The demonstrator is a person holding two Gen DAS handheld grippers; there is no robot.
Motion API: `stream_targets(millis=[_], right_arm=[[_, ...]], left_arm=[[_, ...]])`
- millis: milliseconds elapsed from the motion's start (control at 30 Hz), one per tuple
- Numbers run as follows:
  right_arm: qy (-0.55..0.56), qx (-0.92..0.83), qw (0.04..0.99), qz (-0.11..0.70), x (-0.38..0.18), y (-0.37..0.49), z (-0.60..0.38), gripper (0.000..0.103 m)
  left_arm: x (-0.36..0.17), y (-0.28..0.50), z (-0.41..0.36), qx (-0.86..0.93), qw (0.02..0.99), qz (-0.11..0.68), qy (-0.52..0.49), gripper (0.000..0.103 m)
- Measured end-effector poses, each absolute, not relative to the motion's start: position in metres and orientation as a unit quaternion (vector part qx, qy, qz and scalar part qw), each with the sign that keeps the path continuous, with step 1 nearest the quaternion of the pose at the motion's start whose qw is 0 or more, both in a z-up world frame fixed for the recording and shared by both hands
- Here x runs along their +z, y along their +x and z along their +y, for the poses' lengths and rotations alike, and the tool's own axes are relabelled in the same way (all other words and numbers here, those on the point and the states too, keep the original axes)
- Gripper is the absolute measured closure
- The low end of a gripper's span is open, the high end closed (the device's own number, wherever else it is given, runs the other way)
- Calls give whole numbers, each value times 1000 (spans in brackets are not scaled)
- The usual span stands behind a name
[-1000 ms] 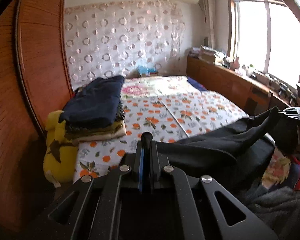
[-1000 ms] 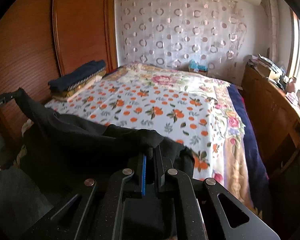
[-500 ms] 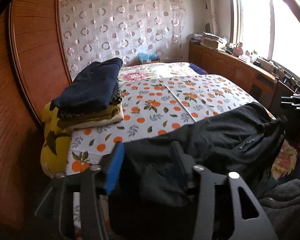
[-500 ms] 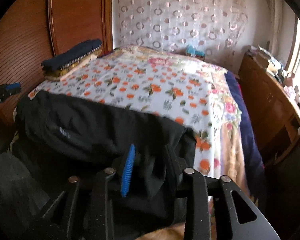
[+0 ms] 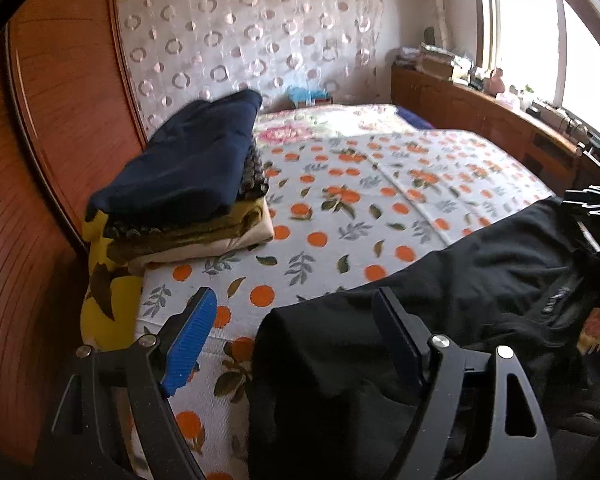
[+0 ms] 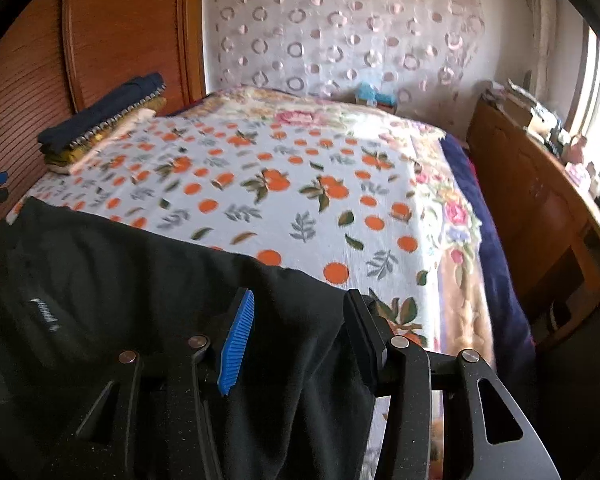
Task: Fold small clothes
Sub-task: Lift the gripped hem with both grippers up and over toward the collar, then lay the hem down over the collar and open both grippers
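Note:
A black garment lies spread along the near edge of the bed, part of it hanging over the side. My left gripper hovers over the garment's left corner; its jaws are opening, the cloth lies loose between them and the blue pad stands clear of it. My right gripper is over the garment's right corner, jaws also opening, cloth lying between them without being pinched. The right gripper shows at the far right of the left wrist view.
A stack of folded clothes, navy on top, sits on a yellow cushion at the bed's left side by a wooden wardrobe. The orange-print bedspread stretches beyond. A wooden cabinet lines the right.
Both grippers went from shut on the garment's corners to open. The garment, held up and stretched before, now lies on the bed's edge. Both hands moved down and forward.

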State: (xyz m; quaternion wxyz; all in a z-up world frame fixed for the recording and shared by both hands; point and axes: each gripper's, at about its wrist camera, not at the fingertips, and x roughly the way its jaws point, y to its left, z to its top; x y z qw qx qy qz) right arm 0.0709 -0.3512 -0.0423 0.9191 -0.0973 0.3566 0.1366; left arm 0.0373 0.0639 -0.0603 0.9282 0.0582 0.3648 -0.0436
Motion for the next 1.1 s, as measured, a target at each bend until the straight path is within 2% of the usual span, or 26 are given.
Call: stream_targets(millis=[233,400,600,700,767,833,867,900,933,967,1000,1100], right_arm=[[-83,131,911,382,-56,91,-356,33],[-83,124,910,386,-54,91,-356,20],[-55,130,907,397,-62,100,-361,16],[-50,131,906,398,-64,102,-363,16],[-51,130,906,398,-66,105,-364,16],[-57,135,904,401,-67,105,-362,16],[-62,143,904,399,-66,105,-360,24],[-64,156,903,396,-65,103,-359,40],[-66,175,901,393,-64,99,-356,53],[-65,192,896,394,-63,95,-354,81],[-59,199,895,395,-62,91,-352,88],[-31,207,907,366,-53,69,-352,90]], left_arm=[[-95,67,76,-47,906,417,47,22],[-100,70,84,-59,899,433,18,22],[-101,69,82,-66,897,436,22,24],[-101,68,84,-78,896,437,13,33],[-100,65,80,-94,892,442,19,46],[-97,63,75,-115,886,448,20,72],[-96,62,72,-125,885,449,18,81],[-95,60,69,-135,883,449,17,90],[-93,57,65,-131,886,444,23,91],[-90,52,62,-129,890,436,27,92],[-85,46,60,-135,895,424,20,92],[-48,17,60,-142,920,366,-14,92]])
